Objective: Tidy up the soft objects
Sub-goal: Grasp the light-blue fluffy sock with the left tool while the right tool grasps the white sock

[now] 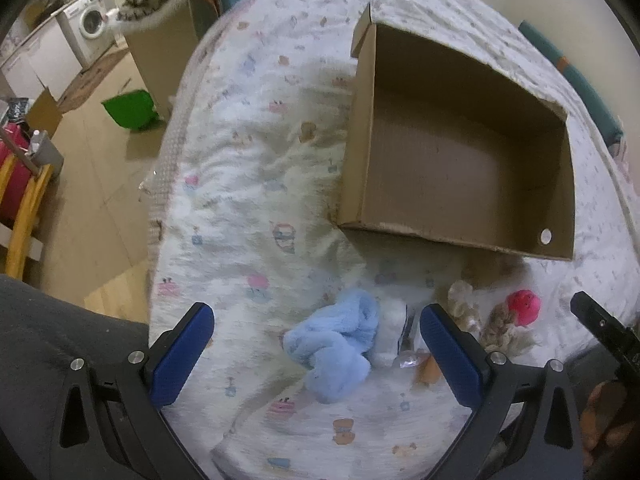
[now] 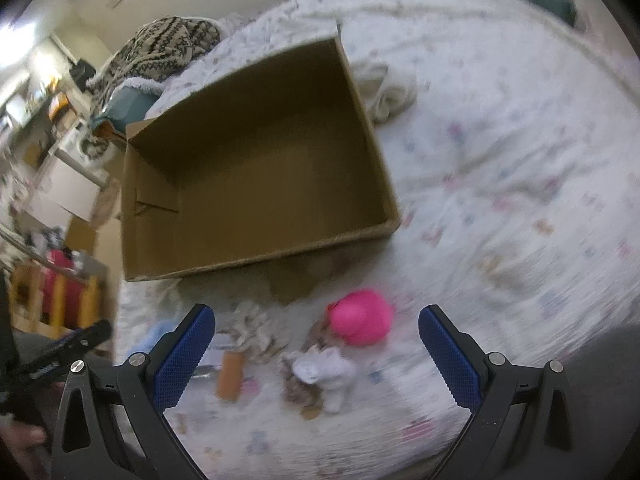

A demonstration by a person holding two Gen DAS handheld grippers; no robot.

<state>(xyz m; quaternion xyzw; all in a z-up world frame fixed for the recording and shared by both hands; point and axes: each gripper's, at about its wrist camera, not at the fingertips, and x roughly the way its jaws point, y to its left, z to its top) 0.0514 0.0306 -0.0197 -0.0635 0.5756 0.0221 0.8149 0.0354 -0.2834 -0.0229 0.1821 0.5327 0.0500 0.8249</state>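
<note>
An empty cardboard box (image 1: 460,152) (image 2: 256,168) lies open on the patterned bed sheet (image 1: 256,184). In front of it is a heap of soft toys: a light blue plush (image 1: 340,344), a white plush (image 1: 390,320), a beige furry toy (image 1: 464,304) and a pink ball-like toy (image 1: 524,306) (image 2: 362,318). My left gripper (image 1: 316,340) is open just above the blue plush. My right gripper (image 2: 316,344) is open above a white plush (image 2: 324,368) and the pink toy, nothing held. An orange piece (image 2: 230,374) lies beside them.
A rolled cream towel (image 2: 384,92) lies right of the box. A patterned knit blanket (image 2: 160,48) is piled at the bed's far end. Left of the bed are a wooden floor, a green bin (image 1: 130,108), a washing machine (image 1: 90,24) and a red and yellow frame (image 1: 20,200).
</note>
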